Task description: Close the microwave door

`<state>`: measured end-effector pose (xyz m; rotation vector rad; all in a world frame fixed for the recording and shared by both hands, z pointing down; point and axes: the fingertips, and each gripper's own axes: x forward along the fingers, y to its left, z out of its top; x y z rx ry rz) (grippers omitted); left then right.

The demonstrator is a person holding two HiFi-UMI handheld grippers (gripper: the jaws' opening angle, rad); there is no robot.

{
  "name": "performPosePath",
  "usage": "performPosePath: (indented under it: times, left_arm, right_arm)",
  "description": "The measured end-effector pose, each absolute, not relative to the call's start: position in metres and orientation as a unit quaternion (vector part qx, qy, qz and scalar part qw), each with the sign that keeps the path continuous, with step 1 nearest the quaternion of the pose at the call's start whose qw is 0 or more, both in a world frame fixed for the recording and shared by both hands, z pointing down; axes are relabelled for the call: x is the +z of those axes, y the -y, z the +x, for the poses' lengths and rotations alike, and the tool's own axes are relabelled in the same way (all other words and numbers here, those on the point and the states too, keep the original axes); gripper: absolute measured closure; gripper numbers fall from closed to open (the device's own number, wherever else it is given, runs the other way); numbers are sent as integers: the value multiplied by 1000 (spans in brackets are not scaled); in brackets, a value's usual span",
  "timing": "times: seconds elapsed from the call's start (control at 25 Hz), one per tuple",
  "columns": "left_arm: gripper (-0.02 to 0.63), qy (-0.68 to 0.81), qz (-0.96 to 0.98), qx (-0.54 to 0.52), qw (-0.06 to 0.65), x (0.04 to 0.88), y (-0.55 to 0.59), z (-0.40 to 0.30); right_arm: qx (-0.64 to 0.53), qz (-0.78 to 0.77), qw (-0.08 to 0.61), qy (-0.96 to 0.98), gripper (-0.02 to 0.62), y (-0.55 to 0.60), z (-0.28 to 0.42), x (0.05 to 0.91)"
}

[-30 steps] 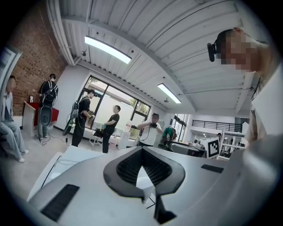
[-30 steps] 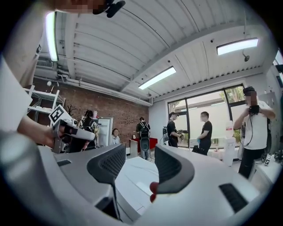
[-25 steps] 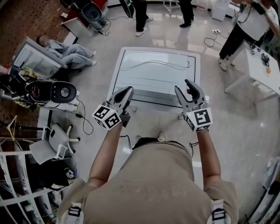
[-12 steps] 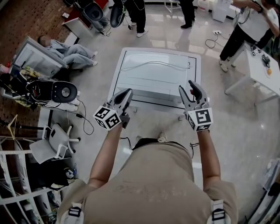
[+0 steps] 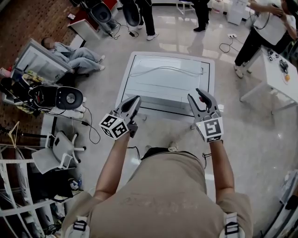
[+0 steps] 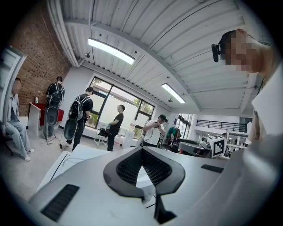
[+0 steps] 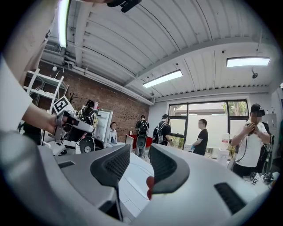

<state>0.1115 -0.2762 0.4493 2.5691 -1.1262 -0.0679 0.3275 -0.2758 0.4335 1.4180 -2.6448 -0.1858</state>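
A white box-shaped appliance, the microwave [image 5: 165,79], stands just ahead of me, seen from above; its flat top shows and I cannot make out its door. My left gripper [image 5: 135,99] hovers level over its near left edge, shut, nothing between the jaws; the left gripper view shows the pads [image 6: 132,165] pressed together above the white top [image 6: 73,155]. My right gripper [image 5: 195,94] hangs over the near right edge. Its jaws have just been closing and stand a narrow gap apart, empty, as the right gripper view [image 7: 140,152] confirms.
Several people stand beyond the microwave [image 5: 200,14], and one sits at the left [image 5: 77,56]. A white table [image 5: 279,76] is at the right. Chairs, bags and cables [image 5: 60,100] crowd the left, with metal shelving [image 5: 18,204] near my left side.
The right gripper's jaws have narrowed from wide open to a small gap. Both hands stay in about the same place. People in the background have shifted.
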Motion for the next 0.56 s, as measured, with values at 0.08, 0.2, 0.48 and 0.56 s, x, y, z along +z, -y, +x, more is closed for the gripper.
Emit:
performPosePath:
  times: [0.08, 0.2, 0.48, 0.56]
  left_arm:
    - [603, 396, 903, -23, 168, 451, 277, 111]
    - [603, 394, 903, -22, 170, 453, 276, 113]
    - [604, 389, 906, -25, 165, 456, 275, 119]
    - [604, 387, 907, -28, 165, 456, 275, 122]
  right_arm:
    - [-64, 470, 64, 878, 454, 275, 326, 432]
    - [-59, 473, 59, 877, 457, 275, 329, 432]
    - [-61, 472, 41, 879, 459, 267, 331, 422]
    - [-62, 470, 43, 879, 459, 266, 331, 425]
